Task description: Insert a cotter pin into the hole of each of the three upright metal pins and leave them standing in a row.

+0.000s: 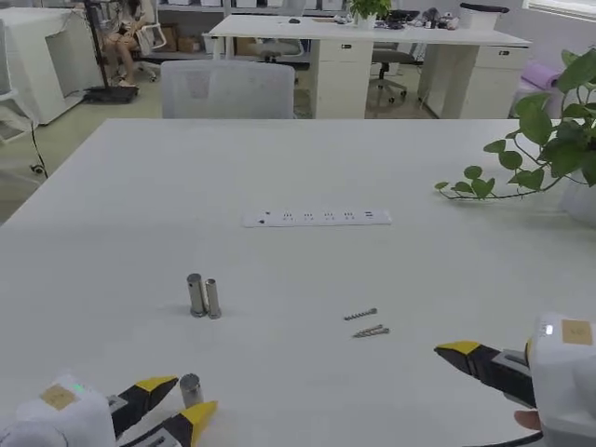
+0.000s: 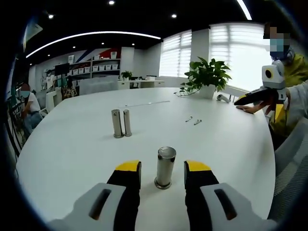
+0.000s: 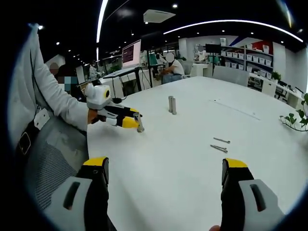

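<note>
One upright metal pin (image 1: 190,389) (image 2: 165,167) (image 3: 139,121) stands near the table's front left, between the yellow-tipped jaws of my left gripper (image 1: 177,402) (image 2: 163,173) (image 3: 127,117), which is open around it without touching. Two more metal pins (image 1: 204,296) (image 2: 121,122) (image 3: 171,104) stand upright side by side further back. Two cotter pins (image 1: 366,322) (image 2: 193,120) (image 3: 220,145) lie flat on the table to the right. My right gripper (image 1: 466,358) (image 3: 164,168) (image 2: 250,98) hangs open at the front right, empty.
A white power strip (image 1: 317,218) lies across the table's middle. A potted plant (image 1: 549,149) (image 2: 207,77) trails leaves over the right edge. A grey chair (image 1: 228,88) stands behind the table's far edge. People sit at desks in the background.
</note>
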Demonstrator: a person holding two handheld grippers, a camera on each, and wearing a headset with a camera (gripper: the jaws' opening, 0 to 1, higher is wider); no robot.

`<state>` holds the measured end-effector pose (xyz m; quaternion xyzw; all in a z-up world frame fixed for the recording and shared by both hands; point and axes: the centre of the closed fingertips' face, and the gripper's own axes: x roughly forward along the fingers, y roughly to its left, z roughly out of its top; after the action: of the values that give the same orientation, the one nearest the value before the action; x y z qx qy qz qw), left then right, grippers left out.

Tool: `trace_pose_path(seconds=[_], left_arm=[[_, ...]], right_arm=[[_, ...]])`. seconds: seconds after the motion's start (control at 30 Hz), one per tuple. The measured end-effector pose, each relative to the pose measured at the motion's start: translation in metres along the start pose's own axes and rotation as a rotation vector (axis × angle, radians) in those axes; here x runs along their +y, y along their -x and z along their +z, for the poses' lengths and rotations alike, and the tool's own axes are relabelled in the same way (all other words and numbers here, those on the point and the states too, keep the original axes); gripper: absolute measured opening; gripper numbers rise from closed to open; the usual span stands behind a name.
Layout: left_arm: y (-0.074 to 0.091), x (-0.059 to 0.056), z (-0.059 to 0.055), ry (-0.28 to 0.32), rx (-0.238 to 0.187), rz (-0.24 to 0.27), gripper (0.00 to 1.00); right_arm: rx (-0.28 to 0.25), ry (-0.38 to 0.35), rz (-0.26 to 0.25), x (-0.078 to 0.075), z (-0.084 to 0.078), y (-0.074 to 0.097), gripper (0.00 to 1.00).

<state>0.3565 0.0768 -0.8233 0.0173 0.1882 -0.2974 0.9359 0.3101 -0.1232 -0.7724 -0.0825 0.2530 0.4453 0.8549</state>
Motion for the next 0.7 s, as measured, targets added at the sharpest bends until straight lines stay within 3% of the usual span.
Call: trace_pose_path(seconds=[0.27, 0.47, 0.7], left_arm=[[0.007, -0.012, 0.014, 0.006, 0.003, -0.150, 0.44], [0.015, -0.016, 0.025, -0.040, -0.004, -0.219, 0.51], [0.025, -0.018, 0.034, -0.040, -0.020, -0.297, 0.55]], right_arm=[[0.003, 0.006, 0.006, 0.001, 0.001, -0.003, 1.00], [0.010, 0.009, 0.009, 0.000, 0.000, -0.004, 1.00], [0.017, 0.010, 0.014, 0.000, -0.002, -0.003, 1.00]])
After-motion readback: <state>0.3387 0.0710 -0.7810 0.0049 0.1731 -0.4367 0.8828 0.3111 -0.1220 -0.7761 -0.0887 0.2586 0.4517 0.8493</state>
